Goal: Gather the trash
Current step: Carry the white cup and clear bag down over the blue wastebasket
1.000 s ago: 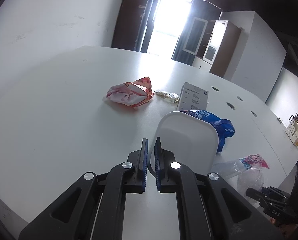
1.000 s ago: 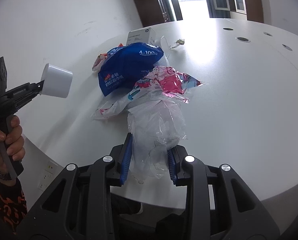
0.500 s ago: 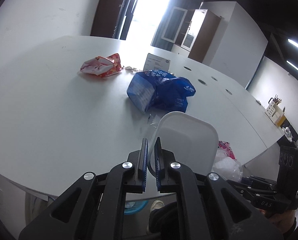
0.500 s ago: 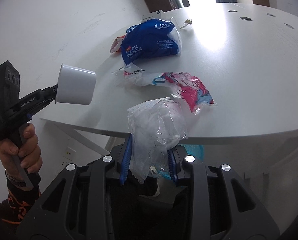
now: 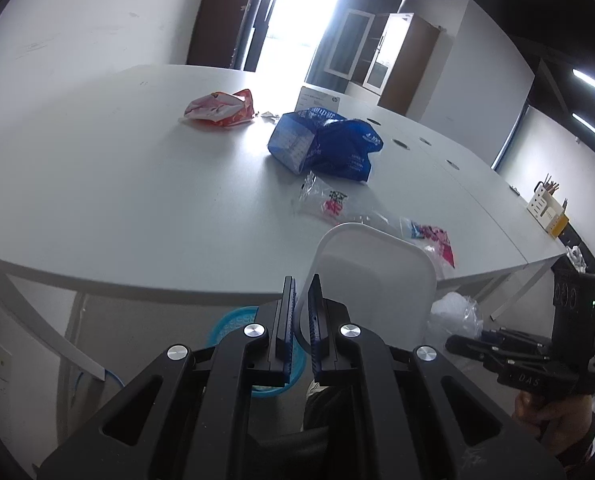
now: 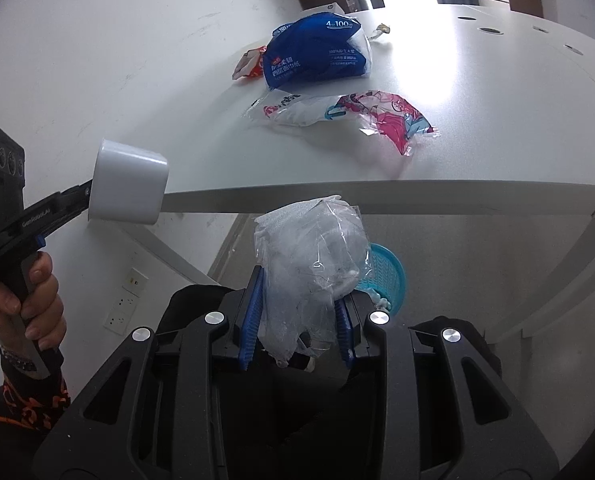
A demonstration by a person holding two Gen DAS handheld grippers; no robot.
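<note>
Both claws had been drawn back off the surface (image 6: 477, 92) toward the blue bin (image 6: 389, 276): right claw (image 6: 297, 320) clamped on crumpled plastic (image 6: 313, 256), left claw (image 5: 302, 312) pinched on a white cup (image 5: 371, 276).

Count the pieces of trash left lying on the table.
4: a red-and-white wrapper at the far side, a small foil scrap beside it, a blue tissue pack mid-table, a clear pink-printed bag nearest the edge. Smaller bits may be hidden.
</note>
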